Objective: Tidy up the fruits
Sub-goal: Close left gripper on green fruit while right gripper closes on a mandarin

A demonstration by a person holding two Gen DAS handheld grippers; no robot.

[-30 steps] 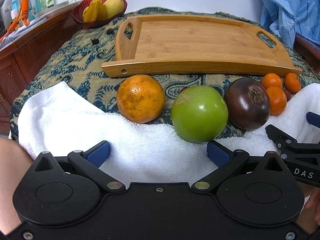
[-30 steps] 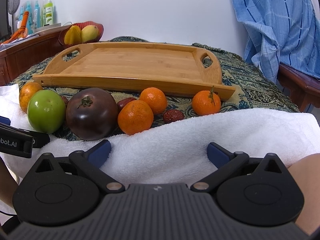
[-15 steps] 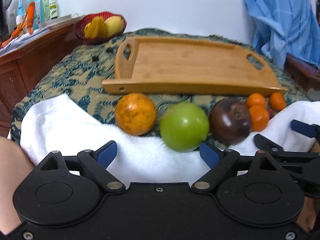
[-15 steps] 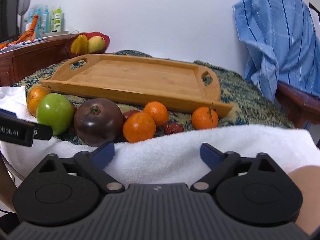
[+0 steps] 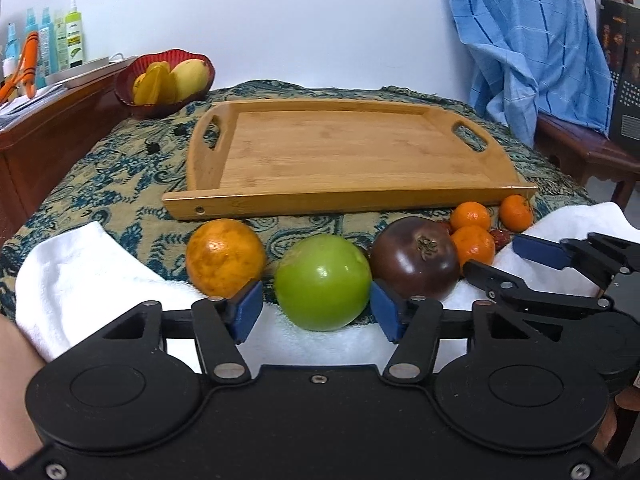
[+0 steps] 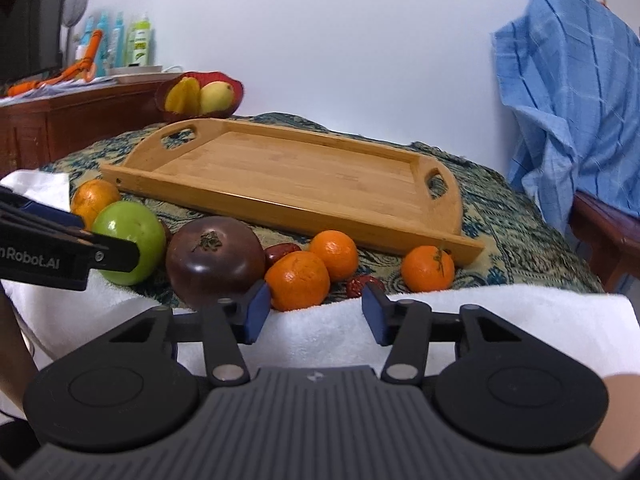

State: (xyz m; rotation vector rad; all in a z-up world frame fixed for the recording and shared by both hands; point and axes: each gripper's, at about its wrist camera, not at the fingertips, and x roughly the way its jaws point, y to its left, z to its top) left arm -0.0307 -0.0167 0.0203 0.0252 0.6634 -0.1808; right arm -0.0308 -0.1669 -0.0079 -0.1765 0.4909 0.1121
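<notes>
A row of fruit lies before an empty bamboo tray (image 5: 344, 160): a large orange (image 5: 225, 256), a green apple (image 5: 322, 282), a dark purple tomato (image 5: 416, 263) and several small tangerines (image 5: 473, 244). My left gripper (image 5: 316, 312) is open with its blue pads either side of the green apple, not gripping it. My right gripper (image 6: 315, 314) is open, low over the white towel (image 6: 460, 320), just short of the nearest tangerine (image 6: 298, 280). Red dates (image 6: 362, 285) lie among the tangerines. The tray also shows in the right wrist view (image 6: 304, 184).
A red bowl (image 5: 160, 80) of yellow fruit stands at the back left beside a wooden cabinet (image 5: 48, 132) with bottles. A blue cloth (image 5: 536, 52) hangs over a chair at the right. The patterned tablecloth (image 5: 112, 172) covers the table.
Both grippers have narrowed their jaws and moved forward toward the fruit. The left pads now flank the green apple; the right pads sit near the front tangerine.
</notes>
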